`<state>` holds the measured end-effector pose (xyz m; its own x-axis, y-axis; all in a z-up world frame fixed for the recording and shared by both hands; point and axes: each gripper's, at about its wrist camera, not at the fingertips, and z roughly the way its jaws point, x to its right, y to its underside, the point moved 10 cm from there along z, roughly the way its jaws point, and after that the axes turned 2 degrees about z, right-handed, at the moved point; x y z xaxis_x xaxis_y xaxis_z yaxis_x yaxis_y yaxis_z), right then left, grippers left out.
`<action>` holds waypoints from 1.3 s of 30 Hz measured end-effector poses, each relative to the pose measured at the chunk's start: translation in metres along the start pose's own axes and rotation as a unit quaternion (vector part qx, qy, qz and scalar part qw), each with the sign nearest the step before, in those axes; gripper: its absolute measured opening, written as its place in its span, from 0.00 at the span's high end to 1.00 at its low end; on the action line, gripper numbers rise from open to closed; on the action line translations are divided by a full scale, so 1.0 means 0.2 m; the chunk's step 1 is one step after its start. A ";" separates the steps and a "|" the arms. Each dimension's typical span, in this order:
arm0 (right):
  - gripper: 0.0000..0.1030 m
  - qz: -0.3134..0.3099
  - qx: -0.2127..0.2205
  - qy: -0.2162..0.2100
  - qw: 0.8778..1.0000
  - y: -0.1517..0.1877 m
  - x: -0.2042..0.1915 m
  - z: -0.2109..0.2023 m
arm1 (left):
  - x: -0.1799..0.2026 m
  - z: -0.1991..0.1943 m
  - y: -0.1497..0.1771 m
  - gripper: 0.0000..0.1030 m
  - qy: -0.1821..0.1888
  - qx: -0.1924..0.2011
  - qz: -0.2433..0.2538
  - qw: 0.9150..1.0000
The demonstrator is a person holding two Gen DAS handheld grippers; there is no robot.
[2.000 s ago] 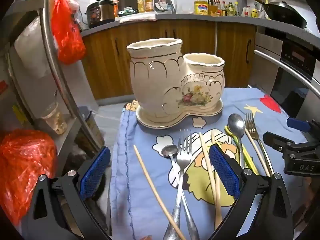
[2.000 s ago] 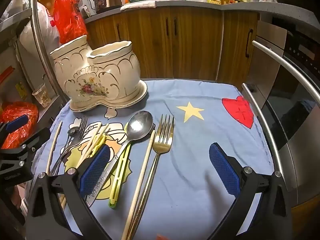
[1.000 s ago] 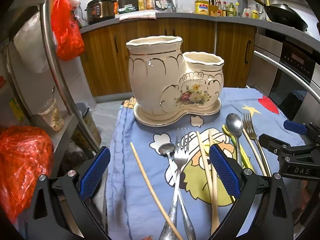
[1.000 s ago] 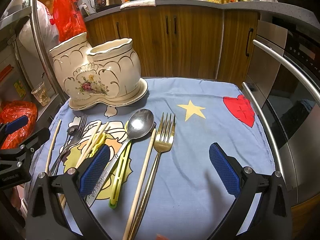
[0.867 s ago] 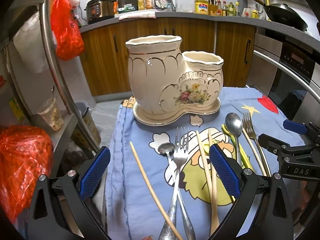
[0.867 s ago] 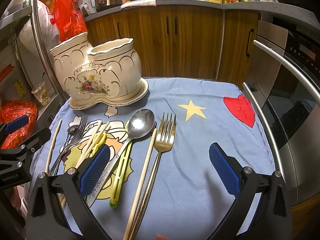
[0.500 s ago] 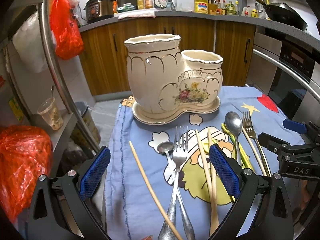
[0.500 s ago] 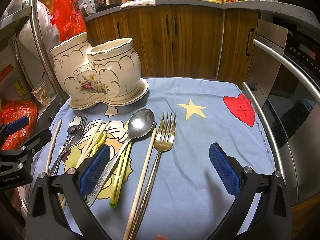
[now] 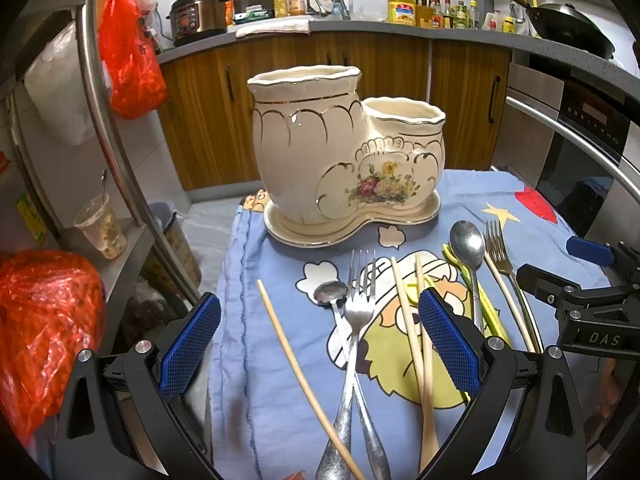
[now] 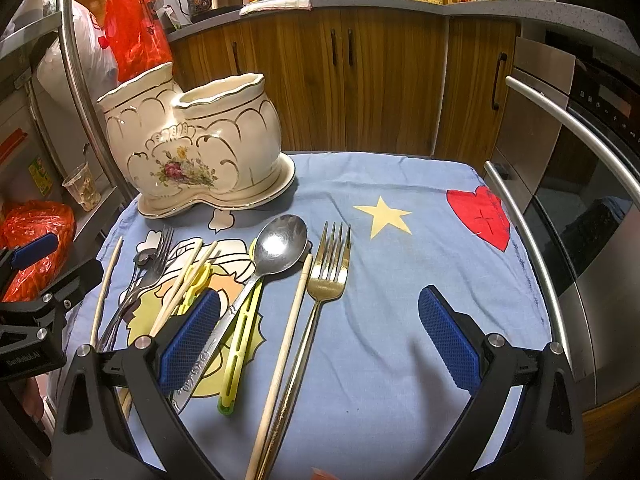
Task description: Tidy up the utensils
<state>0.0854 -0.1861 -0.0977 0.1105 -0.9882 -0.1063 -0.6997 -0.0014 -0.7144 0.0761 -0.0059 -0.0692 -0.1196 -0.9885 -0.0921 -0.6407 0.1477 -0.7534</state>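
A cream ceramic utensil holder with two cups stands at the far side of the blue cloth. Utensils lie in front of it: a silver fork crossing a small spoon, wooden chopsticks, a lone chopstick, a large spoon, a gold fork, a yellow-green tool. My left gripper is open above the silver fork. My right gripper is open above the gold fork and a chopstick. Neither holds anything.
A steel rack with red bags and a plastic cup stands left of the table. An oven with a steel bar handle lies to the right. Wooden cabinets run behind.
The left gripper has drifted slightly, so the holder sits a touch lower and closer in its view. The right gripper has barely moved. Both stay open.
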 end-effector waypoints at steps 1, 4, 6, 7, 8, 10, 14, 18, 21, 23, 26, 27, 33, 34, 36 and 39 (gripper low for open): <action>0.05 0.000 0.000 0.000 1.000 0.00 0.00 0.00 | 0.00 0.00 0.00 0.05 0.000 -0.001 0.001 1.000; 0.05 0.000 0.000 0.000 1.000 0.00 0.00 0.00 | 0.01 0.01 0.01 0.05 0.002 -0.002 0.002 1.000; 0.05 0.000 0.000 0.000 1.000 0.00 0.00 0.00 | 0.01 0.01 0.01 0.05 0.002 -0.002 0.002 1.000; 0.05 0.000 -0.001 0.000 1.000 0.00 0.00 0.00 | 0.01 0.01 0.01 0.05 0.003 -0.003 0.002 1.000; 0.05 0.000 -0.001 0.000 1.000 0.00 0.00 0.00 | 0.01 0.01 0.01 0.05 0.003 -0.004 0.002 1.000; 0.05 0.000 -0.002 0.000 1.000 0.00 0.00 0.01 | 0.01 0.02 0.02 0.05 0.004 -0.005 0.001 1.000; 0.05 0.000 -0.002 0.000 1.000 0.00 0.00 0.01 | 0.01 0.02 0.02 0.05 0.004 -0.005 0.001 1.000; 0.05 -0.001 -0.004 0.000 1.000 0.01 0.00 0.01 | 0.01 0.02 0.03 0.05 0.008 -0.010 0.000 1.000; 0.05 -0.002 -0.005 -0.001 1.000 0.01 -0.01 0.01 | 0.01 0.02 0.03 0.05 0.010 -0.011 -0.003 1.000; 0.05 -0.003 -0.006 -0.002 1.000 0.01 -0.01 0.01 | 0.00 0.02 0.03 0.05 0.011 -0.010 -0.004 1.000; 0.05 -0.004 -0.007 -0.002 1.000 0.02 -0.01 0.01 | 0.00 0.02 0.03 0.05 0.012 -0.011 -0.004 1.000; 0.05 -0.004 -0.007 -0.002 1.000 0.02 -0.01 0.01 | 0.00 0.02 0.03 0.05 0.012 -0.011 -0.004 1.000; 0.05 -0.019 -0.022 -0.014 0.999 0.05 -0.03 0.02 | 0.01 0.01 0.04 0.05 0.019 -0.014 0.002 1.000; 0.05 -0.018 -0.026 -0.016 0.999 0.05 -0.02 0.03 | 0.00 0.02 0.04 0.05 0.020 -0.015 0.002 1.000; 0.05 -0.010 -0.037 -0.015 0.999 0.07 0.01 0.03 | 0.00 0.02 0.04 0.05 0.027 -0.019 0.003 0.999; 0.05 0.011 -0.056 -0.024 0.998 0.10 0.05 0.05 | -0.02 0.04 0.06 0.05 0.028 -0.030 0.001 0.999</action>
<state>0.0799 -0.1949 -0.1191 0.1261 -0.9797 -0.1558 -0.7770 0.0001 -0.6295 0.0746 -0.0005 -0.0822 -0.1619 -0.9853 -0.0549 -0.6850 0.1523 -0.7125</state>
